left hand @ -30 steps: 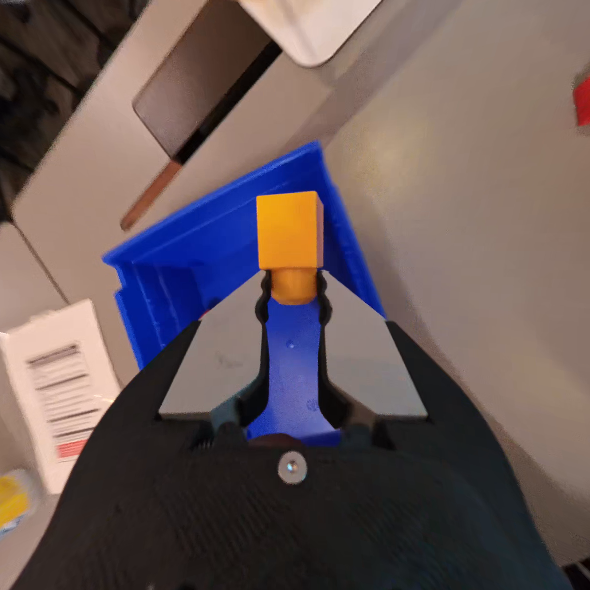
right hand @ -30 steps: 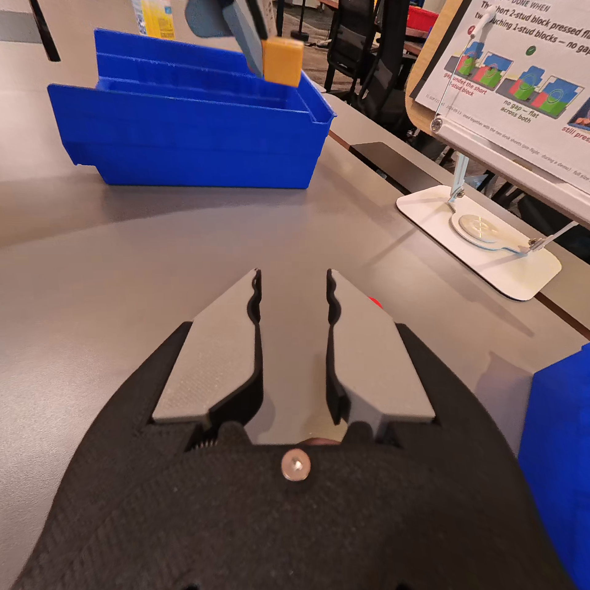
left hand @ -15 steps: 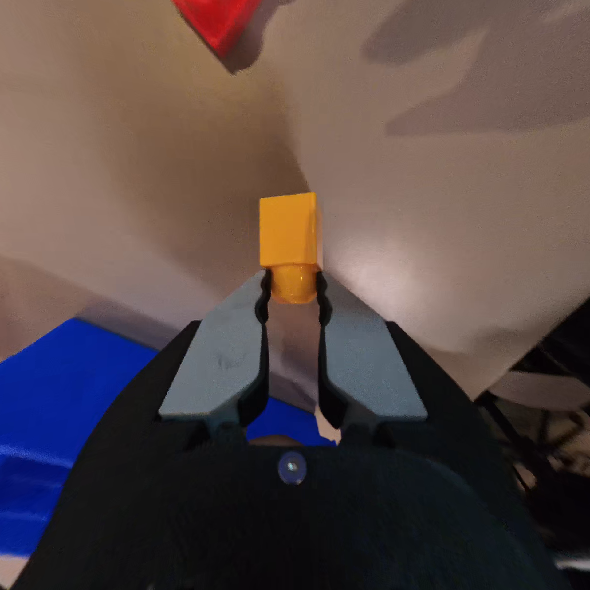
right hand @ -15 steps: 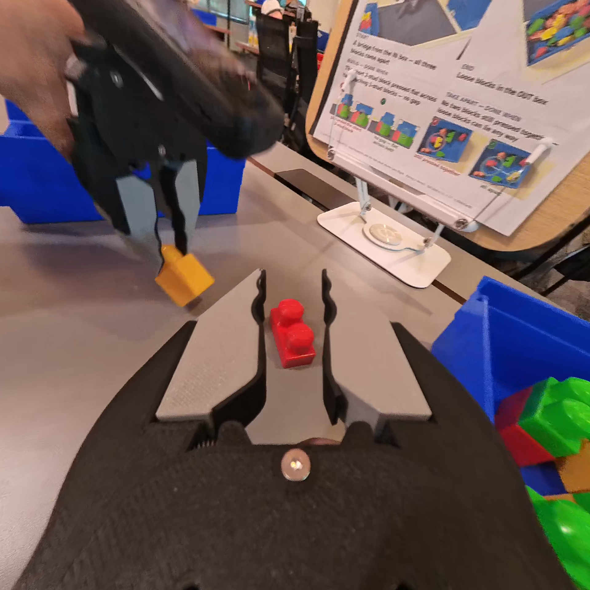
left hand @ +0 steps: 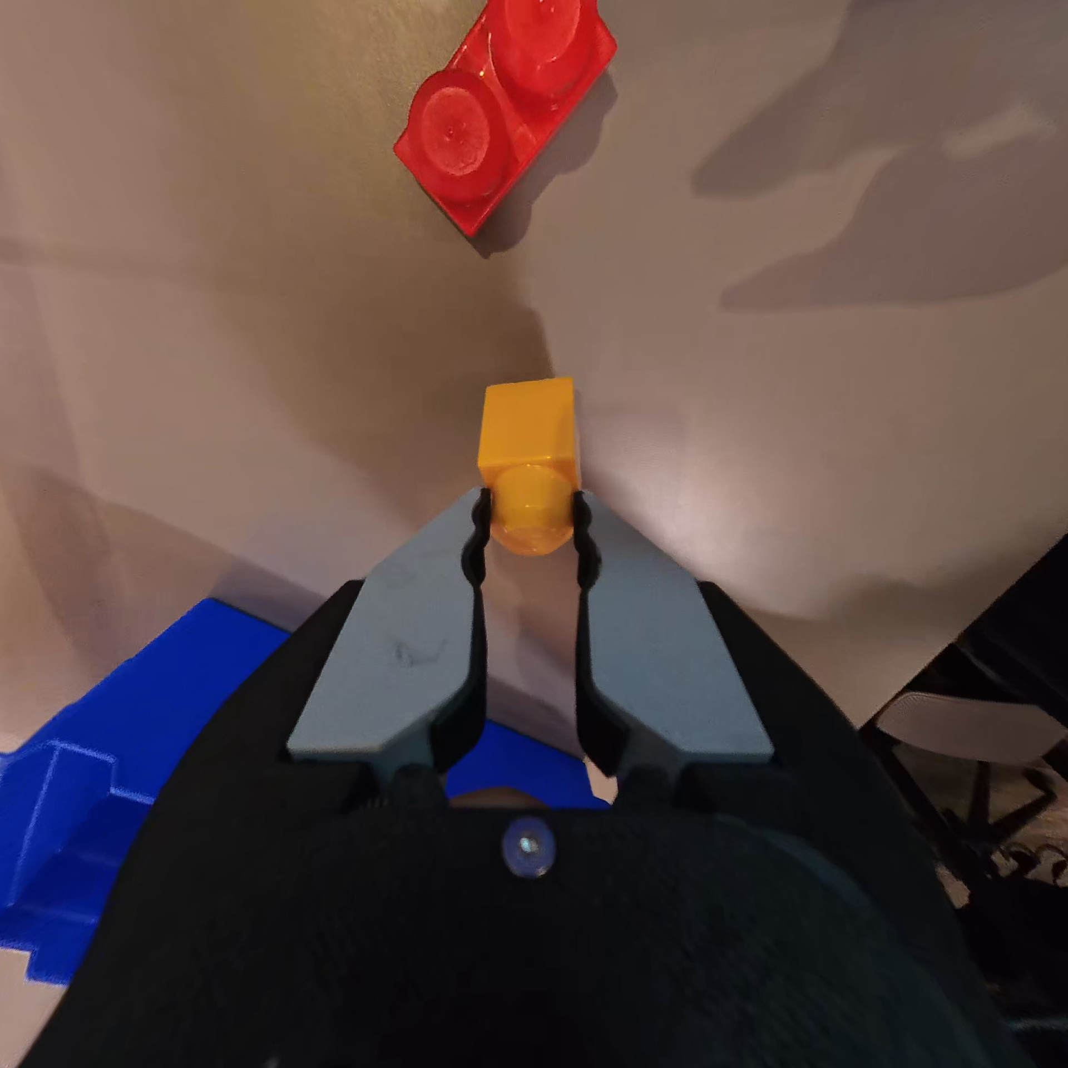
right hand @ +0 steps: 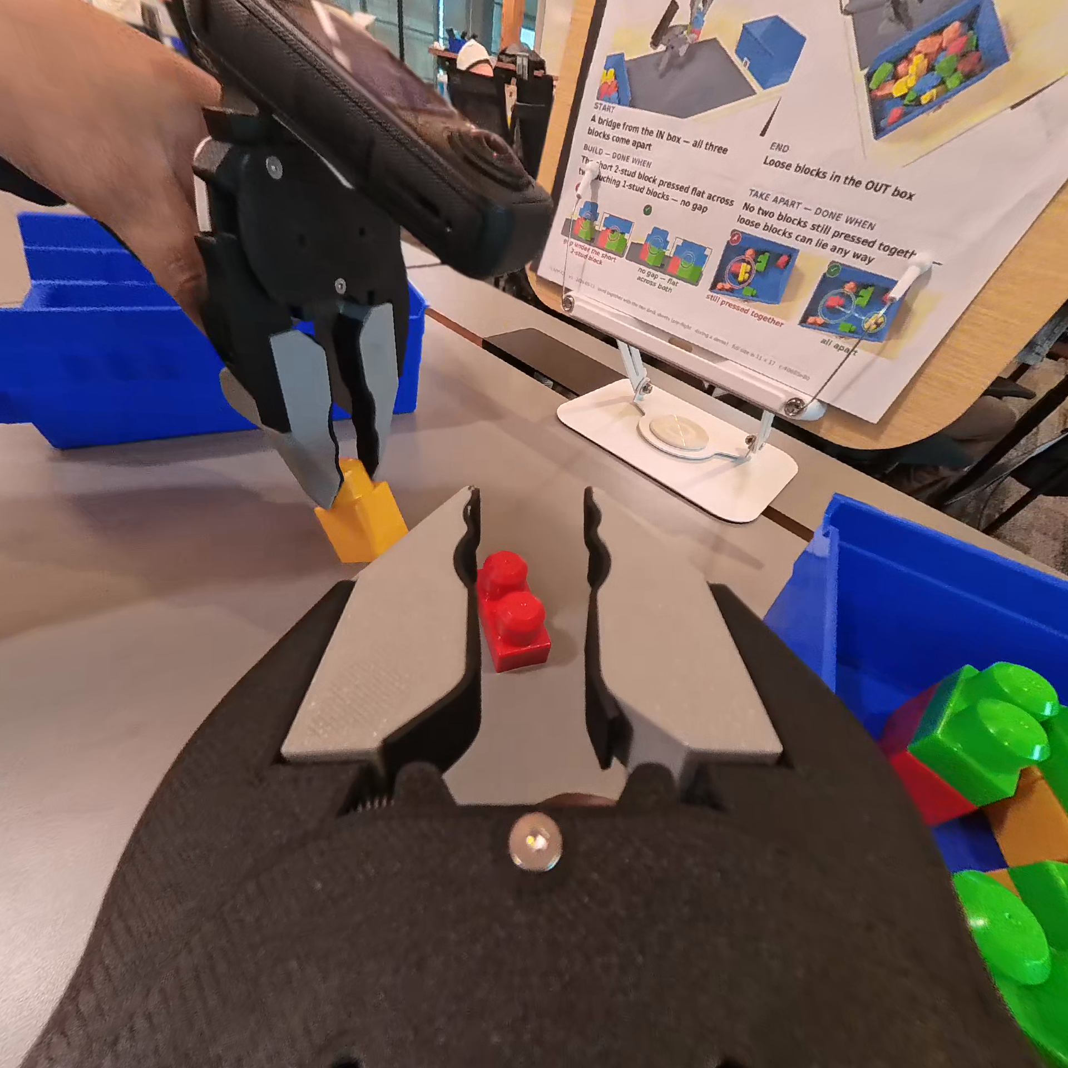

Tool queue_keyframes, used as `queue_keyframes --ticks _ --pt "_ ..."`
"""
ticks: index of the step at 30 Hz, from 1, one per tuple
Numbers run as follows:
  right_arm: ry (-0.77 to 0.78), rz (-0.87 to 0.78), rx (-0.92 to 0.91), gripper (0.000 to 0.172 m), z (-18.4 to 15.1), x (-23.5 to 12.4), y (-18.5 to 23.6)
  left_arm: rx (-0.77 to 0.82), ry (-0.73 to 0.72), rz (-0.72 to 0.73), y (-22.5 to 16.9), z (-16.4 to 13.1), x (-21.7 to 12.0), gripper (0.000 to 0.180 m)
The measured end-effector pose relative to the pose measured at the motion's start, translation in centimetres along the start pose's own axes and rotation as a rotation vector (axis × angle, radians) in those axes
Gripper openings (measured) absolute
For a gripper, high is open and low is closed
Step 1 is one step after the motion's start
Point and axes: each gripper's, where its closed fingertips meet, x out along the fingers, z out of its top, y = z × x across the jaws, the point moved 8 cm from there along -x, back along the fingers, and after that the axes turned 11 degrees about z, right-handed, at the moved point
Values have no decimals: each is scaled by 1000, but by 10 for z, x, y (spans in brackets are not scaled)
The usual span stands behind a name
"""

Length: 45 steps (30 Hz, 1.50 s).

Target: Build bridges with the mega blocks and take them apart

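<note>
My left gripper (left hand: 530, 508) is shut on the stud of an orange one-stud block (left hand: 527, 427) and holds it at the grey table, tilted. The right wrist view shows that gripper (right hand: 352, 462) with the orange block (right hand: 361, 520) low on the table. A red two-stud block (left hand: 505, 112) lies on the table beyond it. My right gripper (right hand: 530, 520) is open and empty. The red block (right hand: 511, 612) lies on the table below and between its fingers, untouched.
A blue bin (right hand: 104, 347) stands at the back left. A second blue bin (right hand: 901, 607) at the right holds several green, red and orange blocks (right hand: 982, 745). An instruction board on a white stand (right hand: 682, 445) is at the back right. A hand (right hand: 110, 156) holds the left gripper.
My left gripper carried the orange block from over the back bin down to the table near the red block. My right gripper swung over the red block and narrowed a little.
</note>
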Motion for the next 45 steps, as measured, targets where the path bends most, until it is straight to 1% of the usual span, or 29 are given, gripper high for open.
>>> queue_keyframes --ticks 5,11,14,16,17,19,20,22,24,26,28,31,32,33,35,36,38,41,43,45 --pt "10 5 -8 32 -1 2 2 -42 -12 -13 1 -6 7 27" --pt "21 7 -5 32 -4 4 2 -70 -69 2 4 -5 1 31" --pt "16 2 -4 32 -3 3 1 -100 -117 49 10 -16 -12 32" --pt "11 3 -1 32 -3 2 1 -174 -205 105 22 -30 -32 31" --pt "8 4 1 32 -2 2 1 -230 -258 136 30 -41 -43 32" --pt "4 7 2 32 -2 2 1 -373 -336 240 54 -72 -62 40" --pt "3 11 2 32 -1 2 2 -445 -339 309 68 -92 -67 45" --pt "8 17 -2 32 -1 4 4 -573 -275 451 95 -140 -67 55" --pt "16 24 -10 32 -2 6 7 -701 -193 558 118 -184 -53 57" --pt "24 27 -22 32 -3 8 10 -817 -149 555 131 -216 -31 57" --pt "35 28 -35 32 -4 10 12 -896 -97 530 140 -238 -4 57" --pt "51 30 -48 32 -7 14 15 -973 -32 494 149 -256 32 57" --pt "55 29 -52 32 -8 15 15 -994 -20 487 152 -260 41 57" --pt "59 28 -54 32 -9 15 15 -1008 -20 468 154 -261 50 50" --pt "67 25 -55 32 -10 16 15 -1033 -23 428 158 -262 64 43" --pt "70 25 -52 32 -11 17 14 -1035 -30 419 159 -261 67 40" --pt "74 27 -43 32 -13 17 12 -1036 -70 388 159 -258 65 38" --pt "67 39 -19 32 -13 16 10 -1026 -181 403 158 -250 49 38" --pt "54 57 5 32 -11 15 10 -1003 -347 402 154 -236 24 38" --pt "38 84 33 32 -10 15 12 -947 -534 374 142 -214 -8 38"
